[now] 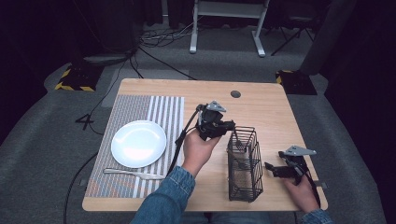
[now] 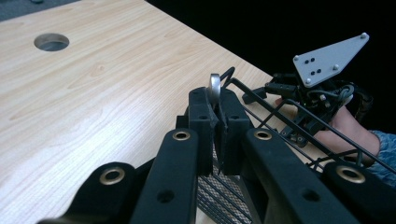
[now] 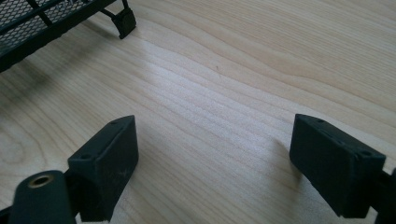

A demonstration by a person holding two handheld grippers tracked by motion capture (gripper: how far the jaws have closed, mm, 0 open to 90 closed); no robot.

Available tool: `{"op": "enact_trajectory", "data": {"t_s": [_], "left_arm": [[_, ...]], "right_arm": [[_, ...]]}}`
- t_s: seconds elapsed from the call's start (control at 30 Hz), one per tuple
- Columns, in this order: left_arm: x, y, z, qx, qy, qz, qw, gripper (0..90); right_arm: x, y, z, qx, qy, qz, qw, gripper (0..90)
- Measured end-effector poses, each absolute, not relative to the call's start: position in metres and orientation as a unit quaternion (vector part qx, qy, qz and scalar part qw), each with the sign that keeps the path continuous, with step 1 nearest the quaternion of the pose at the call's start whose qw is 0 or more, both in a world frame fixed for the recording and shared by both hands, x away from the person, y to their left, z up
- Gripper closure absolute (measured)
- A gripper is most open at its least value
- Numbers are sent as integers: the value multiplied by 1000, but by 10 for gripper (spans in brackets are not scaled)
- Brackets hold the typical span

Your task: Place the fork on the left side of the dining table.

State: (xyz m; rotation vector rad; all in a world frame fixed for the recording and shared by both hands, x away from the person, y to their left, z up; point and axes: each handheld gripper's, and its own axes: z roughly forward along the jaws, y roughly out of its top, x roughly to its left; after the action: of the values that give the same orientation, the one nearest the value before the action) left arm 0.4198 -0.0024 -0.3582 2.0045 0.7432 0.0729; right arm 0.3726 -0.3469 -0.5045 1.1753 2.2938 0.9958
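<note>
- Clamped tight, your left gripper (image 2: 215,122) has its two black pads pinching the rounded metal handle end (image 2: 215,85) of a utensil that stands upright in the wire basket (image 1: 244,164). From the high view I take it for a spoon or fork; the working end is down among the wires and I cannot tell which.
- Released and wide apart, your right gripper (image 3: 212,154) has nothing between its pads but bare table (image 3: 224,84). In the high view it rests on the wood just right of the basket, near the table's front edge.
- Basket as landmark: it stands near the front of the table, between your two hands, and the held utensil sits at its far left corner.
- Handling, as I judge it: the utensil is stiff, light and slick polished metal. Your grip is right at the tip, so it could pivot or slip. Lift straight up so it does not snag the wires or drag the light basket along.
- Your free right gripper could steady the basket's rim if it starts to rise.
- Left of the basket, a fork (image 1: 133,173) lies on the striped placemat (image 1: 163,109), in front of the white plate (image 1: 138,143).
- Far behind the basket, a round cable hole (image 1: 236,94) marks the table's back edge.
</note>
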Motion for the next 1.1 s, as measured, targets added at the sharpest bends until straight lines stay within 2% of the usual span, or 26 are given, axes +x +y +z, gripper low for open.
{"op": "enact_trajectory", "data": {"t_s": [1.1], "left_arm": [[385,14,-286,830,251,63,495,868]], "right_arm": [[372,-346,-504,421,814,353,190,157]]}}
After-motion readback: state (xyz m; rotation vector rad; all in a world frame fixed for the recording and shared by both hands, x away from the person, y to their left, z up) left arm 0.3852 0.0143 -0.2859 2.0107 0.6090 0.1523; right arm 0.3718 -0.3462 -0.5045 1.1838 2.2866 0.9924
